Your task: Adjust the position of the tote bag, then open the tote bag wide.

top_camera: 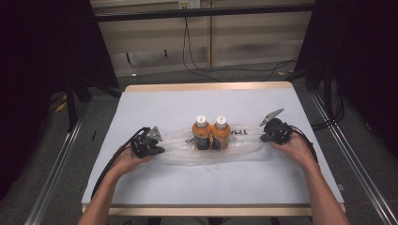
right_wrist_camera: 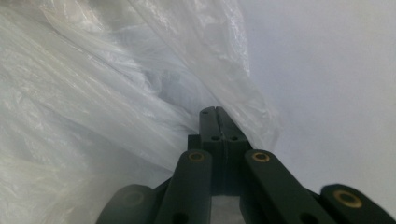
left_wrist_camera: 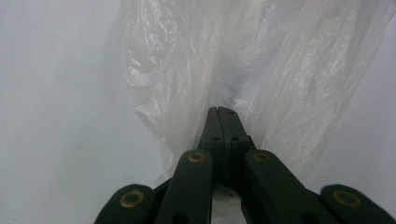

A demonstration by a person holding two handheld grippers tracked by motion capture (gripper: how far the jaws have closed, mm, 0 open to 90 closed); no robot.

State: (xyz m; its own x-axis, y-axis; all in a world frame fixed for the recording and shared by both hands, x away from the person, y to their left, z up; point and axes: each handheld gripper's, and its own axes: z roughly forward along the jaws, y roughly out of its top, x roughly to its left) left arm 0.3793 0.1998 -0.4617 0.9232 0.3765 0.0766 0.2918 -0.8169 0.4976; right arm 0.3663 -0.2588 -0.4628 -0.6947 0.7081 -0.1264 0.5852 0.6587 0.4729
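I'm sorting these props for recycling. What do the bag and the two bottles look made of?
The bag: thin clear plastic film, glossy, by its fine creases and see-through milky sheen. The two bottles: probably clear plastic holding orange liquid, with white caps; glass can't be ruled out from this distance.

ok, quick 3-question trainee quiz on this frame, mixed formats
1. True or false: the left tongs are shut on the clear crinkled plastic bag.
2. How many orange bottles with white caps stand at the middle of the white table?
3. Multiple choice: the right tongs are A) open above the bottles, B) shut on the bag's edge, C) lying loose on the table.

Key: 1 true; 2 two; 3 B.
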